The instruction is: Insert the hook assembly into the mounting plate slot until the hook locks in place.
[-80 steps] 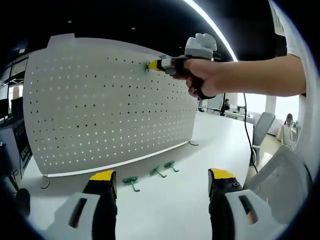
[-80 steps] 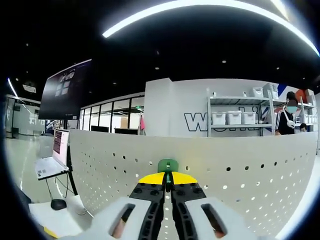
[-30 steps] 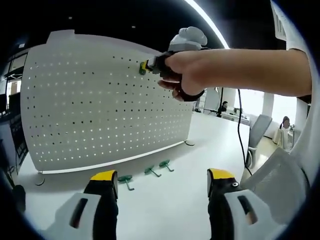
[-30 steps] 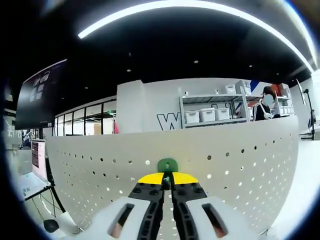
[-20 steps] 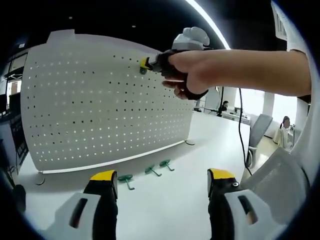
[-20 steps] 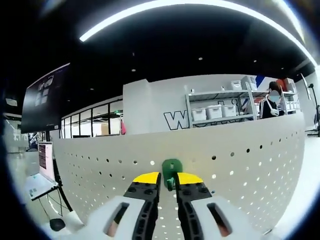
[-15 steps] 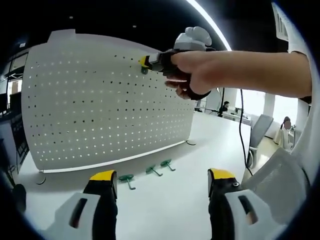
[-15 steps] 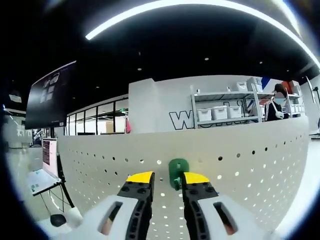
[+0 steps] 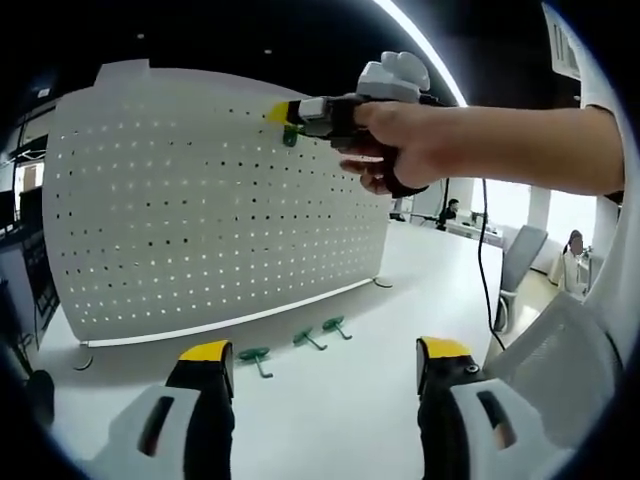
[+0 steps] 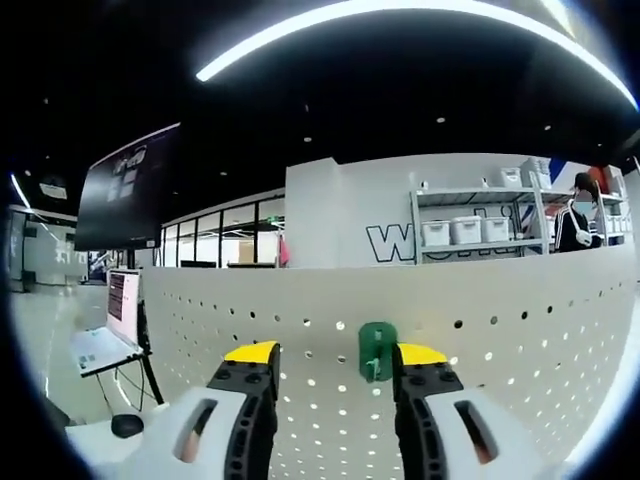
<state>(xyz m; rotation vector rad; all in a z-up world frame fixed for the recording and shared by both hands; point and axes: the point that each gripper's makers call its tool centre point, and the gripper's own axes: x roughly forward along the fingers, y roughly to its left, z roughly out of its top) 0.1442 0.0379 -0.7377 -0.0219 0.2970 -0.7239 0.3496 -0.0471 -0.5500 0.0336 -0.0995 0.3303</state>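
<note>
A white perforated mounting plate stands upright on the white table. A green hook sits in a hole near the plate's top edge; in the left gripper view the same hook hangs on the plate. My right gripper is open, its yellow-tipped jaws apart on either side of the hook, not clamping it. In the left gripper view a hand holds the right gripper up at the hook. My left gripper is open, low over the table, with nothing between its jaws.
Three spare green hooks lie on the table in front of the plate's foot. A laptop sits on a stand behind the plate, at left. Shelves with white bins and a person are in the background. Office chairs stand at right.
The right gripper's jaws opened and let go of the green hook, which stays in the plate. The gripper drew back slightly. The left gripper held still.
</note>
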